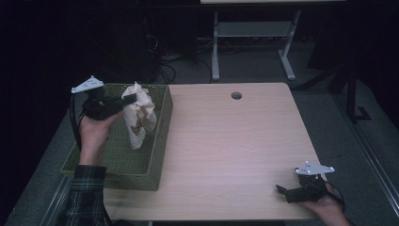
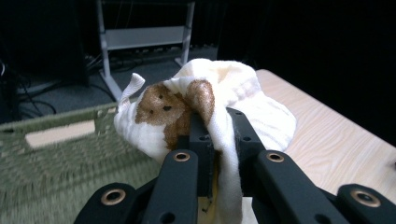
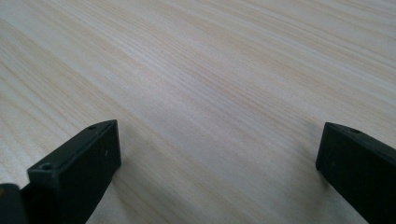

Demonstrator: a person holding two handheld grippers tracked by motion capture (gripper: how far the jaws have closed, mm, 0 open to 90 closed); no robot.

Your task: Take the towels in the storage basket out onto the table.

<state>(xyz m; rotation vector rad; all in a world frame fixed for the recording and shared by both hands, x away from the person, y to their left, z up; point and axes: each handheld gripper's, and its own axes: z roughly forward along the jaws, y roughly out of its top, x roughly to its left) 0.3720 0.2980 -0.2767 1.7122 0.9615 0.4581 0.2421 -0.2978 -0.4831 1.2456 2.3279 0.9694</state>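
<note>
Cream cloth (image 1: 138,115) clamped in left tool (image 1: 126,100).

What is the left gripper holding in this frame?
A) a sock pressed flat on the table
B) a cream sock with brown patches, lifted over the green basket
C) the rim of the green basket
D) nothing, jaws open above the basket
B: the left gripper is shut on the sock, which hangs above the green basket.

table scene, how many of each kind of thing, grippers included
grippers: 2, the left gripper shut on the cloth and the right gripper open
cloth: 1, cream with brown patches
green basket: 1
total: 4
</note>
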